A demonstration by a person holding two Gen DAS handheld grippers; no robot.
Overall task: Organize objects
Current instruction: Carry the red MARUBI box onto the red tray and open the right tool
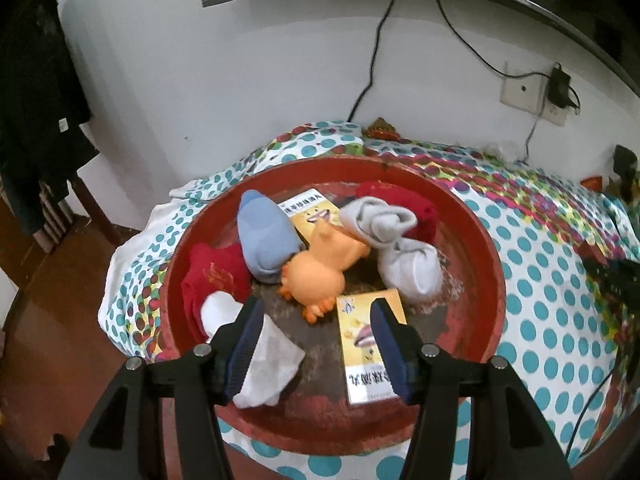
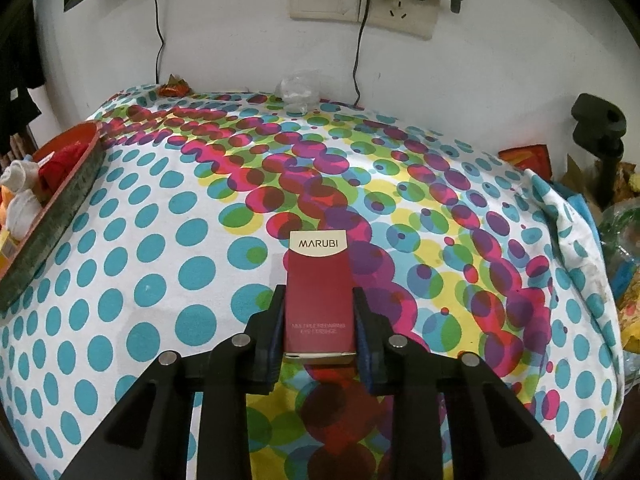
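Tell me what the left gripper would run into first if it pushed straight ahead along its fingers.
Probably the worn floor of the red basin, in the bare patch between the white sock and the yellow box. The left gripper is open and empty. The orange toy lies just beyond; depth is hard to judge.

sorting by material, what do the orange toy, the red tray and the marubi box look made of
Orange toy: likely soft rubber or vinyl, smooth matte moulded skin.
Red tray: probably painted metal or enamel; the paint is worn to dark patches.
Marubi box: printed cardboard, slight sheen, crisp folded edges.
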